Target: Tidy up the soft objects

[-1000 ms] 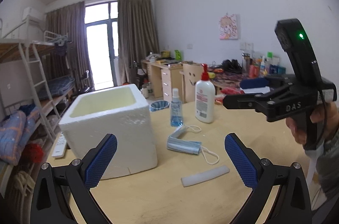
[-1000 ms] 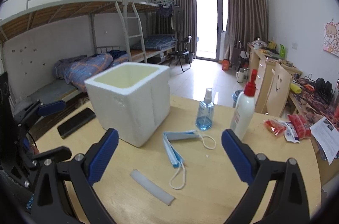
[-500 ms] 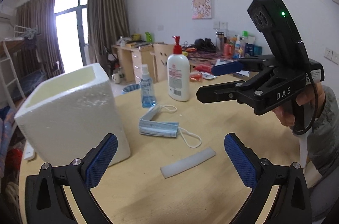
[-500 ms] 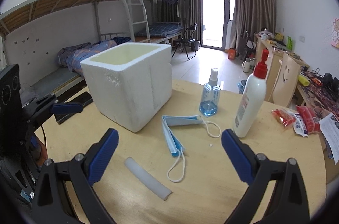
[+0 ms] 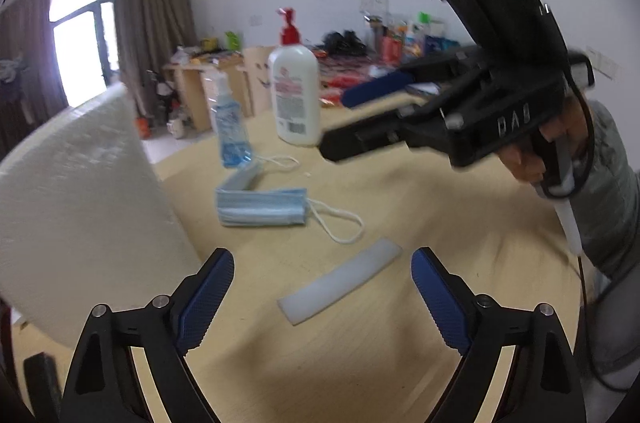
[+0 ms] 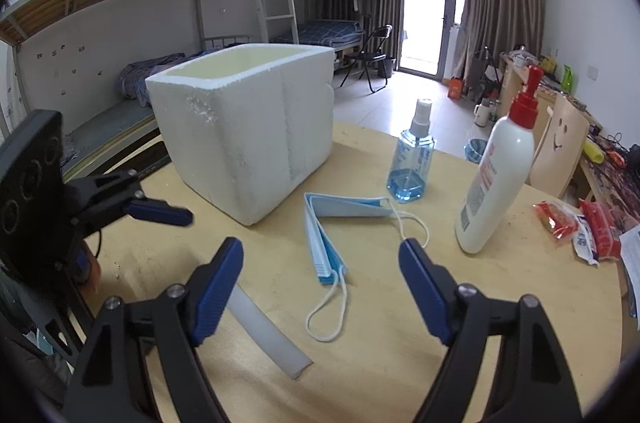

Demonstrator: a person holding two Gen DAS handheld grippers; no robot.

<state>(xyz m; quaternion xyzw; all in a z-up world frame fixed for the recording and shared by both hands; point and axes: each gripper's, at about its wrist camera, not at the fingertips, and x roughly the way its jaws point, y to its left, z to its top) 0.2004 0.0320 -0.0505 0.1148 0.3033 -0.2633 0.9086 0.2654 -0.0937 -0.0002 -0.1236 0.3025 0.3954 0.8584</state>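
Note:
A folded blue face mask (image 5: 262, 211) (image 6: 326, 235) with white ear loops lies on the wooden table (image 5: 400, 191). A white foam strip (image 5: 340, 281) (image 6: 266, 331) lies nearer me. A white foam box (image 5: 76, 207) (image 6: 244, 127) stands open-topped to the left. My left gripper (image 5: 322, 287) hovers just before the strip, its jaws closing with nothing between the pads. My right gripper (image 6: 322, 285) hangs over the mask's near end, its jaws also closing on nothing. In the left wrist view the right gripper (image 5: 360, 119) shows, held by a hand.
A white pump bottle with red cap (image 5: 294, 95) (image 6: 498, 175) and a blue spray bottle (image 5: 230, 127) (image 6: 412, 159) stand behind the mask. Red snack packets (image 6: 580, 227) lie at the table's right edge. Bunk beds, a chair and cluttered desks fill the room.
Both grippers have sunk toward the table and their jaws have narrowed. The left one tilted down and swung right, so the strip and mask look closer. Nothing on the table moved.

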